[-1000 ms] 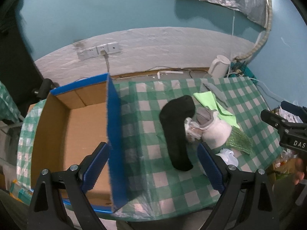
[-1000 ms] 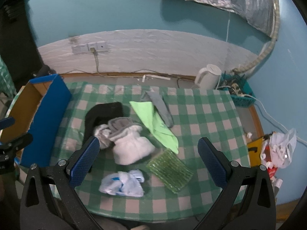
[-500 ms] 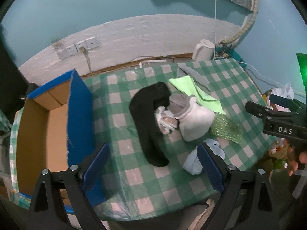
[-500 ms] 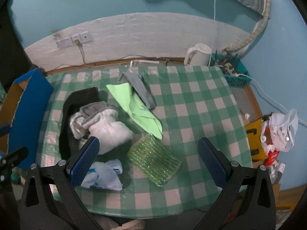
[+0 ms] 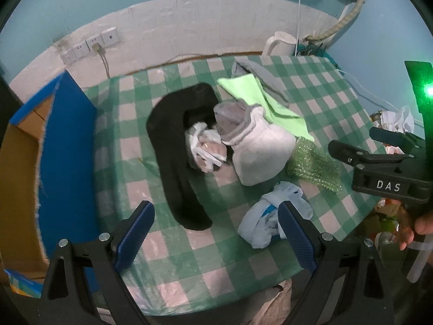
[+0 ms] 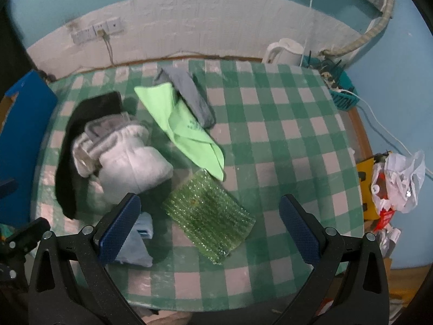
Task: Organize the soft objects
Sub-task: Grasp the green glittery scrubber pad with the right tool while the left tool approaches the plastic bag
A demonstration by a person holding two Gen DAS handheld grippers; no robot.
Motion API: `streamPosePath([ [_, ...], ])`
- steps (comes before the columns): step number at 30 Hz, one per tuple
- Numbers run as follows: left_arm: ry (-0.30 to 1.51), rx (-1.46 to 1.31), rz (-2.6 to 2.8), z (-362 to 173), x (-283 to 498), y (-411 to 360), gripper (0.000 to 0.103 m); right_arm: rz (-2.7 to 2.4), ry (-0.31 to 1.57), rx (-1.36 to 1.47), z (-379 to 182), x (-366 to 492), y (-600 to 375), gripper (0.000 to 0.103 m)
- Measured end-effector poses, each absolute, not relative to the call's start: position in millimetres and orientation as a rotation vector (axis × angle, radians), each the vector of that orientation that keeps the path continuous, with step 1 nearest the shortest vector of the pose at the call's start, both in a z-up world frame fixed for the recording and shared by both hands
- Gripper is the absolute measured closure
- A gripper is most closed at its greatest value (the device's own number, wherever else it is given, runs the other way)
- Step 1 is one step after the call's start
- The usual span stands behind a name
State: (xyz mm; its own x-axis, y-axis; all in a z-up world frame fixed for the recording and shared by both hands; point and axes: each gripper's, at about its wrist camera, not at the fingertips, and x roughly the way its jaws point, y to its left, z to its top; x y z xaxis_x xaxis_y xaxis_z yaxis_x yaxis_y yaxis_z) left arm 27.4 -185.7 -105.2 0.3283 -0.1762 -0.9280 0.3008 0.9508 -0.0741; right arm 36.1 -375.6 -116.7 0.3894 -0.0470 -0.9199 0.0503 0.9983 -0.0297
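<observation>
A: What takes up the most room?

B: The table (image 6: 284,124) with its green and white checked cloth. At its left end stands a cardboard box (image 5: 67,146) with blue outer walls, open at the top.

A: And the soft things?

B: All on the cloth, none in the box. A long black sock (image 5: 173,157) lies nearest the box. Against its right side sits a white fleece sock (image 5: 259,149) with a grey cuff, and a crumpled white plastic bag (image 5: 205,146) is wedged between the two. Behind them lies a light green cloth (image 6: 184,127), with a grey sock (image 6: 189,94) partly on its far edge.

A: Nearer the front edge?

B: A green bubble-wrap pad (image 6: 208,216) lies just in front of the green cloth, and a pale blue crumpled bag (image 5: 268,216) is to its left, below the fleece sock.

A: The grippers?

B: The left gripper (image 5: 216,233) hangs over the near edge with its fingers wide apart and nothing between them. The right gripper (image 6: 208,230) is likewise spread wide and empty, above the bubble-wrap pad.

A: Anything smaller?

B: A white kettle (image 6: 284,51) at the far right corner.
</observation>
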Motion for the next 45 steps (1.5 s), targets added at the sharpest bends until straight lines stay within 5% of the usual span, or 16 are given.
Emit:
streamPosePath([
  [30, 1.280, 0.196, -0.362, -153.4, 36.7, -218.5, 0.009, -0.046, 1.373, -0.113, -206.1, 48.1, -369.0, 0.004],
  [36, 1.282, 0.189, -0.370, -153.3, 36.8, -219.8, 0.009, -0.033, 1.389, -0.080, -214.9, 46.8, -373.9, 0.011],
  [45, 1.278, 0.210, -0.402, -154.0, 32.4, -228.0, 0.009, 0.040, 1.398, -0.076, -211.2, 52.1, -369.0, 0.043],
])
